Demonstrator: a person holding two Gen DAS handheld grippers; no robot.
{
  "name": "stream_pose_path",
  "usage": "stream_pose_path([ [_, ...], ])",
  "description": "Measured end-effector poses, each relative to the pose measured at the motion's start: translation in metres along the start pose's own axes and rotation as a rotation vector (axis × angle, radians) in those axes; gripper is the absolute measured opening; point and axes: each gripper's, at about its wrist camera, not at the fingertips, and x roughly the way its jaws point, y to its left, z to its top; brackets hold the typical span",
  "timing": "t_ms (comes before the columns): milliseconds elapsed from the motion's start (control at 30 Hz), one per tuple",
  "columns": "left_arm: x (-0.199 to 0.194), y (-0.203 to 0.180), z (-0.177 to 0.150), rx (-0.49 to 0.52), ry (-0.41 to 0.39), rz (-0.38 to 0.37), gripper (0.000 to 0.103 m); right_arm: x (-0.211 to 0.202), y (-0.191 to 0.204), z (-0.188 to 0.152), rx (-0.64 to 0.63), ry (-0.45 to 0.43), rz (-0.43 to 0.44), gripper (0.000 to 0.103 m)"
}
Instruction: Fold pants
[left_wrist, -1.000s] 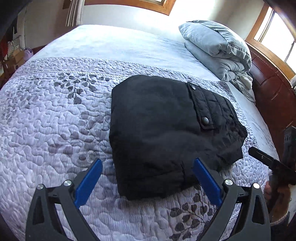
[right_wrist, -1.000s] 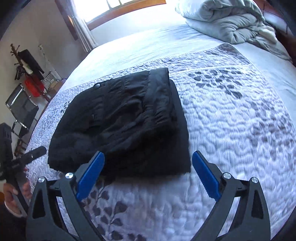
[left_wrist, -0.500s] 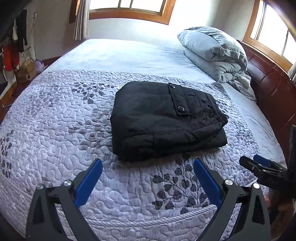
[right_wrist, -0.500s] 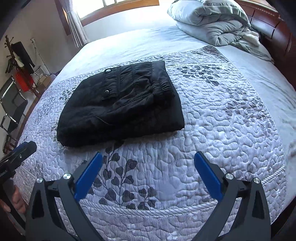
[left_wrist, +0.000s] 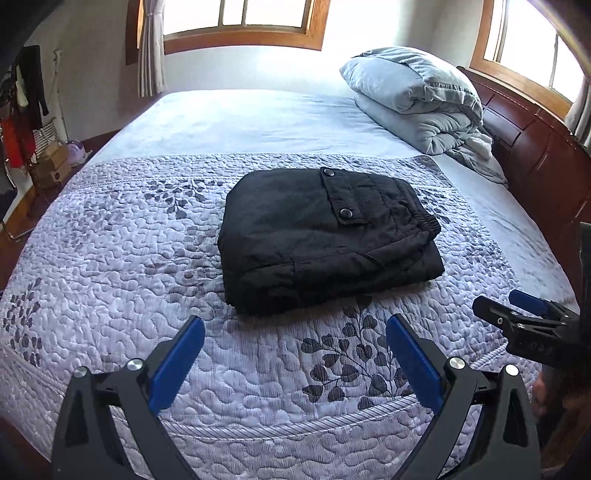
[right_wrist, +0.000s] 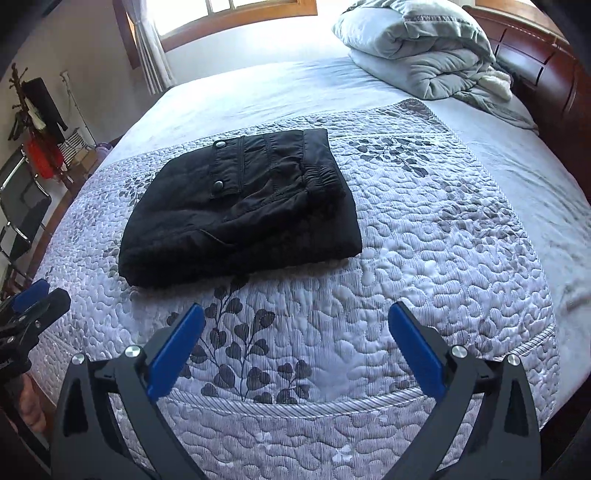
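Black pants (left_wrist: 325, 236) (right_wrist: 243, 210) lie folded into a compact rectangle on the quilted lavender bedspread (left_wrist: 110, 258) (right_wrist: 443, 229), a snap-buttoned pocket flap on top. My left gripper (left_wrist: 295, 354) hovers open over the near edge of the bed, well short of the pants, nothing between its blue pads. My right gripper (right_wrist: 295, 347) is open too, equally clear of the pants. Each gripper shows at the side of the other's view: the right gripper (left_wrist: 524, 317) at the right edge, the left gripper (right_wrist: 33, 306) at the left edge.
A folded grey duvet and pillow (left_wrist: 417, 99) (right_wrist: 421, 48) sit at the head of the bed beside a dark wooden headboard (left_wrist: 546, 155). A coat rack with clothes (right_wrist: 37, 122) and a chair (right_wrist: 22, 206) stand left of the bed.
Both grippers have pulled back and up from the folded pants, from right against their near edge to over the bed's front edge. The pants lie still.
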Motion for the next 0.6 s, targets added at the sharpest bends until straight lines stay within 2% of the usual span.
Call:
stream_pose_path([
  [600,0.0048,0.001,-0.0025,0.011,0.018,-0.01,0.099,0.0026,0.0019,-0.0017,-0.009,0.007,-0.008,0.1],
])
